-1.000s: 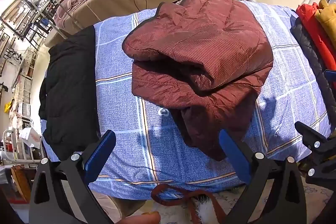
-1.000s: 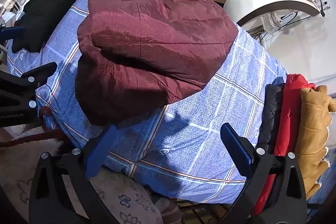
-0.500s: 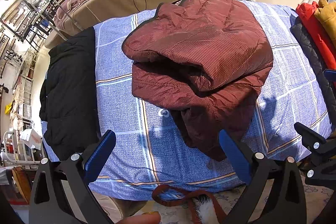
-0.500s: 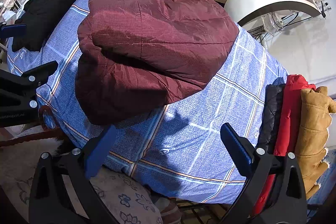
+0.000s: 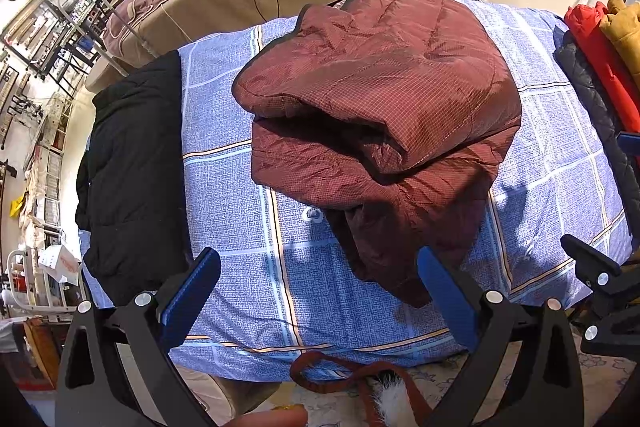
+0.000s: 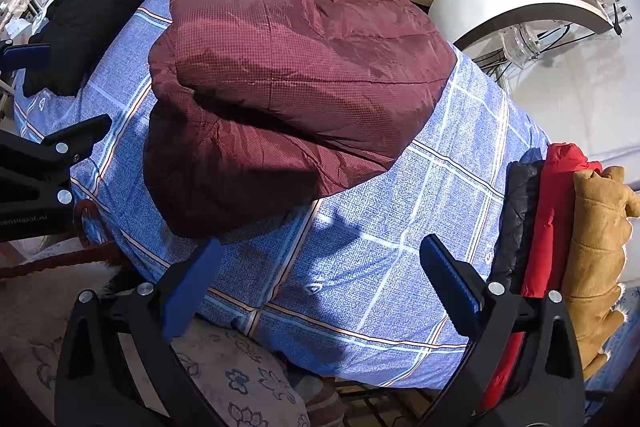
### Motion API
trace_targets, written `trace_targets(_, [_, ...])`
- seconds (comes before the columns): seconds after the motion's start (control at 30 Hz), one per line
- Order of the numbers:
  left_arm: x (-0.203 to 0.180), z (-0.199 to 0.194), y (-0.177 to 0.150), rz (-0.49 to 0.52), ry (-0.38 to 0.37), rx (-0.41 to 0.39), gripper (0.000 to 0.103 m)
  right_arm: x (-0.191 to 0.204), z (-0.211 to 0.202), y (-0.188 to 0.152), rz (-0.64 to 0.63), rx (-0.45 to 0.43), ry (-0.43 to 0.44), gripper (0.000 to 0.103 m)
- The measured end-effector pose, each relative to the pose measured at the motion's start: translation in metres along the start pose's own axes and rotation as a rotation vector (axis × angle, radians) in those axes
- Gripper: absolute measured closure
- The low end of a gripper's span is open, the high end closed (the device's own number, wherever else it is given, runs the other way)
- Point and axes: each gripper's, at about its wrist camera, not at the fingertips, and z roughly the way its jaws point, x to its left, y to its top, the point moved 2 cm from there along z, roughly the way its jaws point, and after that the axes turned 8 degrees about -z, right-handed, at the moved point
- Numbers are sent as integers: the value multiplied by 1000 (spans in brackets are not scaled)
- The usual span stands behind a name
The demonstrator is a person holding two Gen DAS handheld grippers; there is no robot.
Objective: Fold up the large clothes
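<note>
Jacket: the maroon jacket (image 5: 376, 131) is laid on the blue checked cover (image 5: 248, 235), toward 12 o'clock of the left wrist view; it is doubled over itself, with a loose flap trailing toward 6 o'clock
Left gripper: the left gripper (image 5: 320, 291) is held wide apart and nothing is gripped; it is kept near the cover's front edge
Right gripper: the right gripper (image 6: 320, 283) is likewise spread wide and empty, with the jacket at 11 o'clock
Progress: one fold is judged done; the flap is not yet tucked, so a further fold and squaring are judged to be left
Surroundings: a black garment (image 5: 132, 167) is seen at 9 o'clock, a stack of folded coats (image 6: 560, 239) at 3 o'clock
</note>
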Motion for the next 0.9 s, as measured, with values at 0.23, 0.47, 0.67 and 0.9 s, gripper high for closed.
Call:
trace_targets(0.23, [0, 0, -1, 1, -3, 3, 6, 0, 0, 0, -1, 1, -1, 5])
trace_targets(0.47, [0, 3, -1, 3, -3, 14, 6, 1, 0, 1, 0, 2, -1, 5])
trace_targets(0.67, [0, 3, -1, 5, -8, 18, 6, 1, 0, 1, -2, 2, -2, 5])
trace_targets(0.9, [-1, 3, -1, 1, -21, 23, 6, 1, 0, 1, 1, 4, -2, 5])
